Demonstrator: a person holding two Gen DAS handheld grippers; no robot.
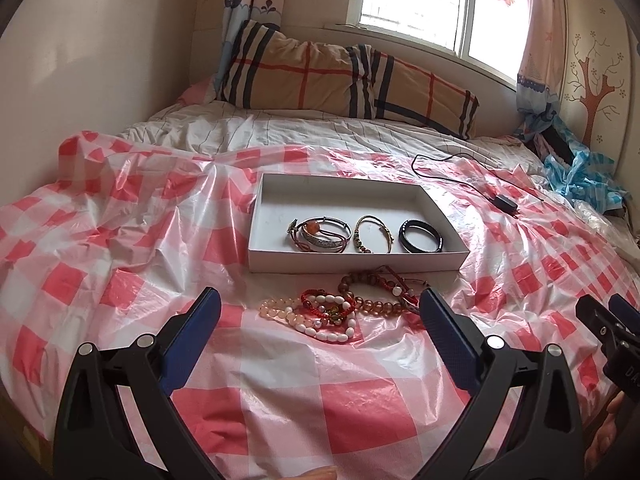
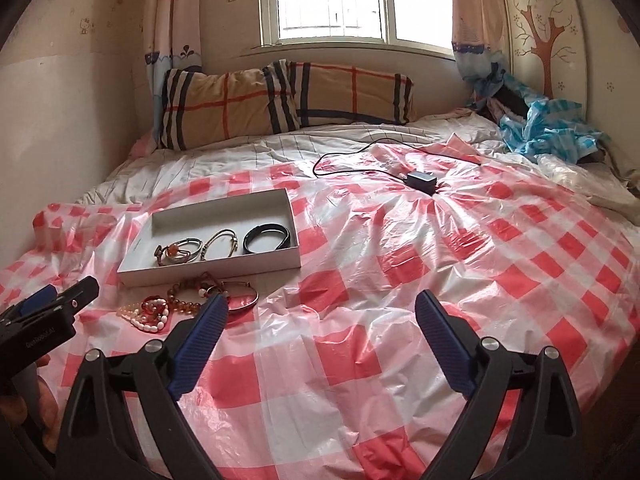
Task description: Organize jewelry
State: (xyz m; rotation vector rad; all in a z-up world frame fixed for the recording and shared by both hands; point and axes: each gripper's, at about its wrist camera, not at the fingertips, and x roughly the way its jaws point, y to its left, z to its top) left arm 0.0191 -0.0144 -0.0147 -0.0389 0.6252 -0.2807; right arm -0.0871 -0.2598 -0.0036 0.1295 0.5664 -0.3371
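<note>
Right wrist view alone shows a silver bangle (image 2: 240, 300) beside the bead pile (image 1: 340, 308); the white box (image 1: 256, 216) holds three bracelets; left gripper (image 1: 320, 312) and right gripper (image 2: 318, 312) fingers spread wide, empty.

Bed (image 1: 280, 132) under red-checked plastic sheet (image 1: 120, 248) carrying white box (image 1: 352, 260), loose bracelets (image 1: 344, 308), black charger (image 1: 505, 203), plaid pillow (image 1: 320, 80).

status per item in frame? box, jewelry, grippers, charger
Box: open, holds three bracelet groups.
Black bangle: in box, flat.
Bead pile: loose on sheet, outside box.
Left gripper: open, empty.
Right gripper: open, empty.
Charger: on bed, cable loose.
</note>
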